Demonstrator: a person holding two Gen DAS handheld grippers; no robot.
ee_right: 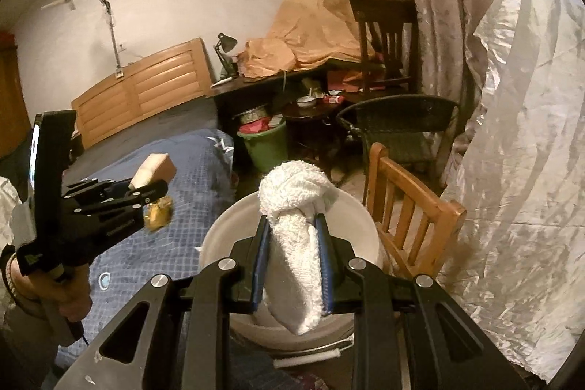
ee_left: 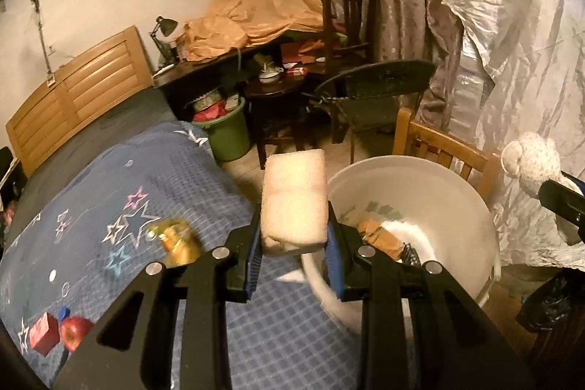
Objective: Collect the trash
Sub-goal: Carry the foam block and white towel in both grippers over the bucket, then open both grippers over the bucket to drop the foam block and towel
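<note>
My left gripper (ee_left: 294, 236) is shut on a pale sponge block (ee_left: 294, 200), held above the bed edge just left of the white bucket (ee_left: 471, 207). The bucket holds some wrappers (ee_left: 380, 236). My right gripper (ee_right: 292, 265) is shut on a white knotted towel (ee_right: 292, 207), held over the bucket (ee_right: 219, 236). The left gripper (ee_right: 146, 190) with the sponge (ee_right: 153, 170) also shows at the left of the right wrist view. A yellow crumpled wrapper (ee_left: 177, 240) lies on the blue bedspread (ee_left: 109, 192).
A red apple (ee_left: 75, 333) and a red box (ee_left: 44, 339) lie on the bed's near left. A wooden chair (ee_left: 446, 148) stands behind the bucket, with a white sheet (ee_left: 530, 61) and plush toy (ee_left: 530, 163) to the right. A green bin (ee_left: 228, 134) stands by a cluttered desk.
</note>
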